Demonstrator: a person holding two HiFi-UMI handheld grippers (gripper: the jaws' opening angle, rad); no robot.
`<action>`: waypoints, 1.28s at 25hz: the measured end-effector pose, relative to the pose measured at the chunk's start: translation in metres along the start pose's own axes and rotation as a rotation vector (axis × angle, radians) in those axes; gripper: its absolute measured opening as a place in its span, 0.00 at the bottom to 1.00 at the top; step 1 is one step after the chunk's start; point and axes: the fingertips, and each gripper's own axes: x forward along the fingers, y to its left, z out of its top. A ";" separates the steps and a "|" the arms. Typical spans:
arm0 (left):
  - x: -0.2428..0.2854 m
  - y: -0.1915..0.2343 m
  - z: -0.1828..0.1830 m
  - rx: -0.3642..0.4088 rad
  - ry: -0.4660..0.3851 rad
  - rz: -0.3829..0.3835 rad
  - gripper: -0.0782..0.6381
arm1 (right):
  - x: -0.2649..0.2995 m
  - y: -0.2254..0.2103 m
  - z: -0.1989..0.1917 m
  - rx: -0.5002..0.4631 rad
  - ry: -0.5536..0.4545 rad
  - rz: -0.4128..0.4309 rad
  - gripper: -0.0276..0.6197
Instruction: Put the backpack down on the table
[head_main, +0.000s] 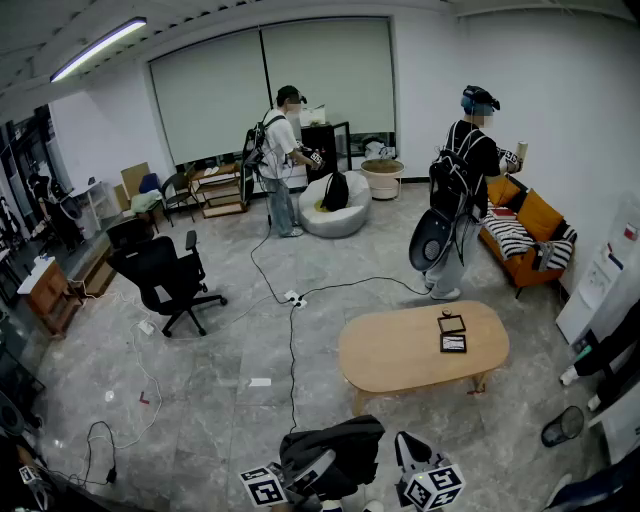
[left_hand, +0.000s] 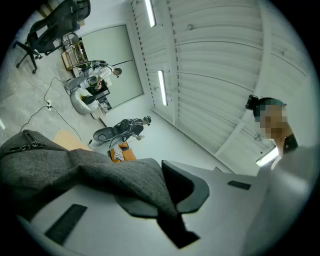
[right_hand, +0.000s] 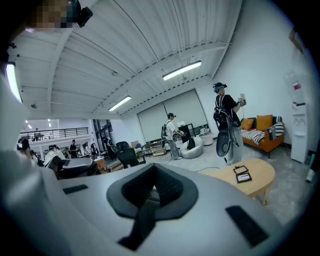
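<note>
Grey backpack (head_main: 335, 450) held up between both claws, well short of the tabletop (head_main: 400, 350); left claw (left_hand: 167, 192) pinches its fabric; right claw (right_hand: 152, 192) clamps its black strap (right_hand: 140, 222); the thin pinch may slip; a swinging bag may knock the two frames (head_main: 452, 333).

Bright, even indoor light from long white ceiling tube lamps (head_main: 98, 47), lamps blown out white. Soft shadow under oval light-wood surface (head_main: 400, 350). Strong fisheye bending at edges; black corners in both gripper views. Dark grey fabric backpack (left_hand: 75, 160) close to lens slightly soft.
</note>
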 end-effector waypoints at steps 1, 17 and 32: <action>0.001 0.000 0.001 -0.001 0.004 0.000 0.16 | 0.000 0.000 0.001 0.001 0.000 -0.002 0.06; -0.015 -0.002 0.003 0.013 0.021 0.002 0.16 | -0.005 0.012 -0.002 0.003 -0.002 -0.008 0.06; -0.010 -0.001 -0.006 -0.002 0.025 0.015 0.16 | -0.016 0.010 0.001 0.020 -0.028 0.007 0.06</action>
